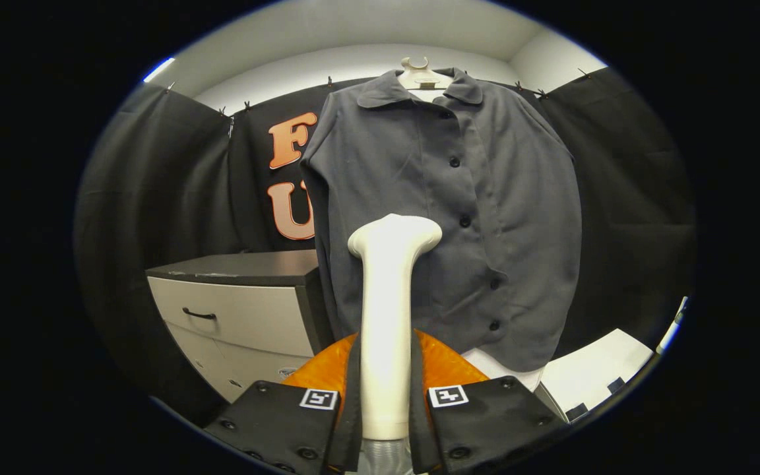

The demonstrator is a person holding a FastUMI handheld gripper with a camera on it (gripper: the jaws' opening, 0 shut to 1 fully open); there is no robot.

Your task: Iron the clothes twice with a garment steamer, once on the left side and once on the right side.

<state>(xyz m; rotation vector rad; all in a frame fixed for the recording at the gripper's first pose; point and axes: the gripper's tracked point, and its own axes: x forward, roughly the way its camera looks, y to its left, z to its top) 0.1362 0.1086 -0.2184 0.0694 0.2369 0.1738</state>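
Black cloth walls close the booth, and a grey shirt (446, 218) hangs on a pale hanger (423, 76) against them, buttoned and facing the gripper (385, 402). Beside the shirt's lower hem stands a drawer cabinet (241, 310). The jaws are clamped on the handle of the garment steamer (390, 297), both fingers pressing its sides. Its head sits upright before the shirt's lower middle, apparently not touching. Judging by that, the steamer is in hand and both passes could remain.
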